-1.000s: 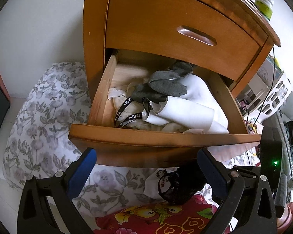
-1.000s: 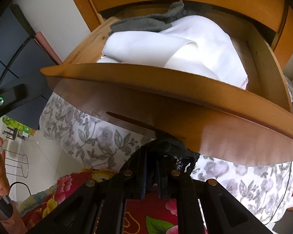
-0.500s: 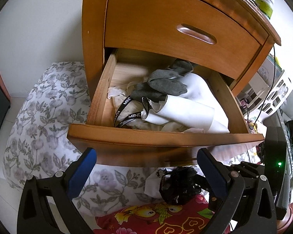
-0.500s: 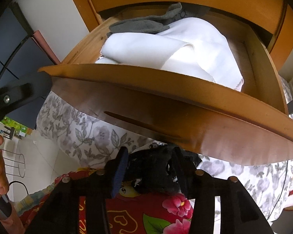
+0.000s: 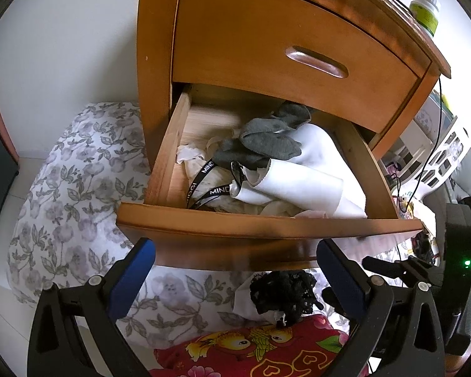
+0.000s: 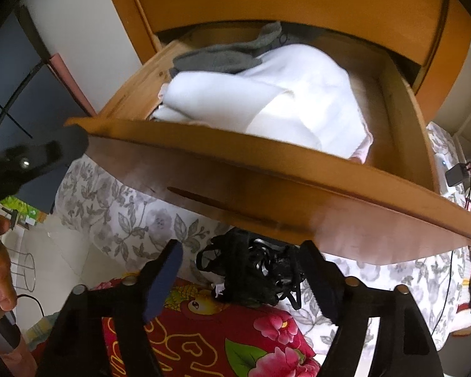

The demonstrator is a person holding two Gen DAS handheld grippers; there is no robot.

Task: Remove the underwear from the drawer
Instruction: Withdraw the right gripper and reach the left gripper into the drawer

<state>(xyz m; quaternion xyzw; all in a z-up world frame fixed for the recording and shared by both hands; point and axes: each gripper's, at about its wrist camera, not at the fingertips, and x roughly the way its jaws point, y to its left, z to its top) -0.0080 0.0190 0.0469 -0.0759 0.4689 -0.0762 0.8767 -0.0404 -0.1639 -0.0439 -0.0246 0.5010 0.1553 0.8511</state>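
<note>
Pulled-out orange wooden drawer (image 5: 267,229) holds white and grey cloth. Black lace underwear (image 6: 254,273) lies below it on floral bedding. Right gripper (image 6: 245,279) opening, underwear between pads, untouched. Left gripper (image 5: 235,270) spread, empty.

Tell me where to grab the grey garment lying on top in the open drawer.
Pinch the grey garment at its raised fold nearest the drawer front, coming down from above. It lies uppermost on the white cloth, and the drawer's walls block any sideways approach.
</note>
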